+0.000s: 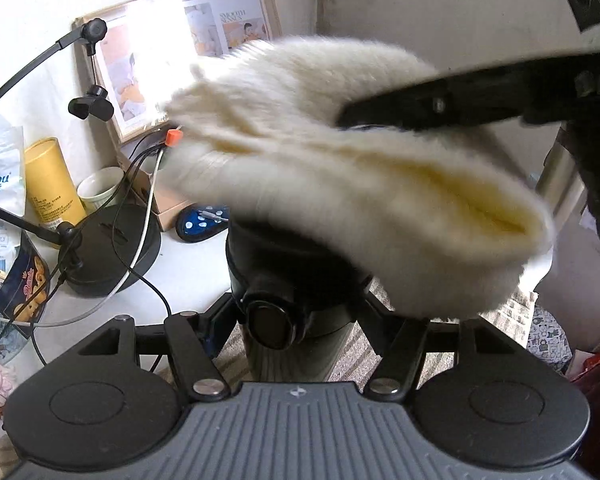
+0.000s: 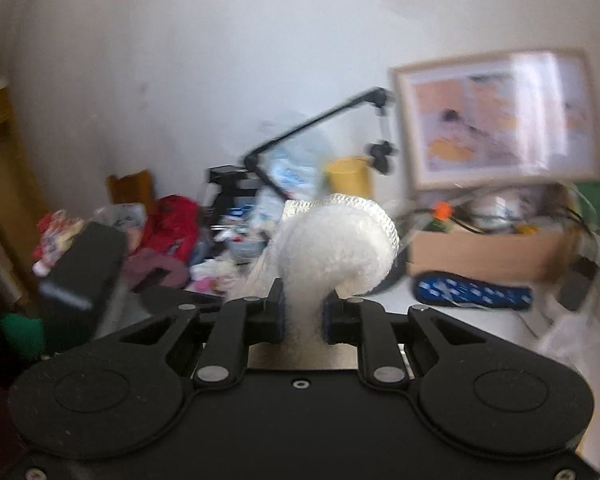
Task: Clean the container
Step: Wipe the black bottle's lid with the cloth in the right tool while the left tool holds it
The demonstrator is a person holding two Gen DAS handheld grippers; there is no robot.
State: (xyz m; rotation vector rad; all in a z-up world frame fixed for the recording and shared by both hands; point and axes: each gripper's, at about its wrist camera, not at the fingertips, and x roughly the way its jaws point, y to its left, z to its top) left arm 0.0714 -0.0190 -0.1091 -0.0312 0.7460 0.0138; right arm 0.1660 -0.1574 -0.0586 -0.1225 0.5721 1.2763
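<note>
A container with a black lid (image 1: 276,280) and a grey body (image 1: 292,360) stands upright between the fingers of my left gripper (image 1: 300,308), which is shut on it. The fingertips are hidden behind it. A white fluffy cloth (image 1: 340,168) hangs just above the lid and covers its far side. It is blurred. My right gripper (image 1: 440,104) reaches in from the upper right, shut on the cloth. In the right wrist view the cloth (image 2: 336,256) curls up from between the pads of the right gripper (image 2: 303,316).
On the white table (image 1: 188,272) stand a black lamp base (image 1: 108,248) with cables, a yellow tube (image 1: 52,184), a cup (image 1: 100,188), a cardboard box (image 2: 488,256) and a blue spotted object (image 1: 200,224). A framed picture (image 1: 188,52) leans on the wall. Clutter and a red bag (image 2: 172,224) lie left.
</note>
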